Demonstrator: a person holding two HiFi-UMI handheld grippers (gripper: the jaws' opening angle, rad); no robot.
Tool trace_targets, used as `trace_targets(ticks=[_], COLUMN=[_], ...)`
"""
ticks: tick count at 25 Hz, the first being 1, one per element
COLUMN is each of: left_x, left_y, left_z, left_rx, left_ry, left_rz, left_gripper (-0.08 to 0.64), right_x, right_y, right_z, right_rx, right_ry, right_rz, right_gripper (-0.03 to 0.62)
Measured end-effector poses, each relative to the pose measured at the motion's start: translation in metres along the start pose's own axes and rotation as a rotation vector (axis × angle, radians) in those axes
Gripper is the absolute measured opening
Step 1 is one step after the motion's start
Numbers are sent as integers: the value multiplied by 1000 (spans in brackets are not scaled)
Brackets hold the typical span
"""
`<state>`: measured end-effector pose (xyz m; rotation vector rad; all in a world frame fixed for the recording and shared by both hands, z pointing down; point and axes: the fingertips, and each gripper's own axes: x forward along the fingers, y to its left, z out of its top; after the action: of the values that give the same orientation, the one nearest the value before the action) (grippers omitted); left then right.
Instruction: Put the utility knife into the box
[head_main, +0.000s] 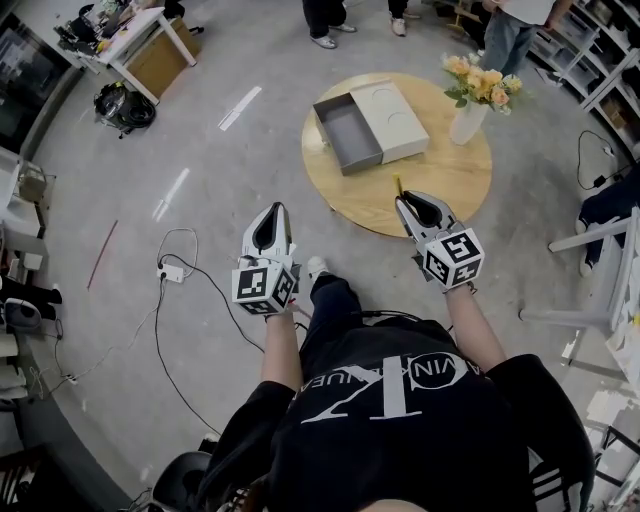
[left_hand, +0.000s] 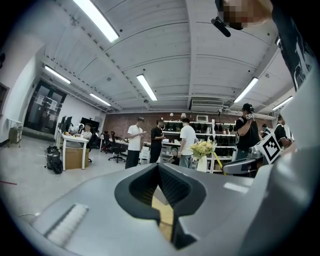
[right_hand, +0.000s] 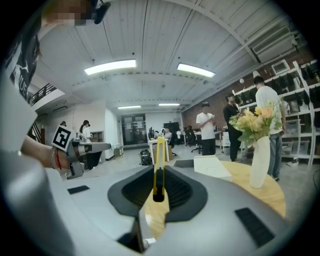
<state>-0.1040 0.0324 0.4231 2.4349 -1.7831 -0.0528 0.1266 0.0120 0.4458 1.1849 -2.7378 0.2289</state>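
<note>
— Left gripper (head_main: 275, 212)?
— Jaws pressed together, nothing between them, off the round table (head_main: 455, 180) at its 8 o'clock.
— Right gripper (head_main: 408, 203)?
— Clamped on the yellow utility knife (right_hand: 158, 165). The open grey box (head_main: 348, 138) lies at its 11 o'clock.

The room is lit brightly and evenly by ceiling strip lights (left_hand: 97, 20); their glare is reflected on the floor (head_main: 172, 195), upper left. Edges are bent and darkened by fisheye distortion; near foregrounds are blurred.
</note>
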Motion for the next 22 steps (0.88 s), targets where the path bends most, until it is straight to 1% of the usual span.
trace_targets(ticks=[5,9,16,19,22], left_x=[22,51,116,137,157], left_y=[17,33,69,85,103], left_z=[-6,-11,-4,2,4], left_rx=[-7,-14,0,9,2], left_ry=[10,23,45,62,79], left_rz=[-12,-40,-122,-167,-199], left_gripper=[6,6,6,6,6], right_x=[25,52,111,136,160], right_y=[-5,-17,-41,-42,-42], right_z=[1,0,8,14,20], right_rx=[-2,5,31,49,60], right_ry=[8,22,49,64,79], right_rz=[-3,-21,-70,-90,-110], right_gripper=[75,75,75,75,75])
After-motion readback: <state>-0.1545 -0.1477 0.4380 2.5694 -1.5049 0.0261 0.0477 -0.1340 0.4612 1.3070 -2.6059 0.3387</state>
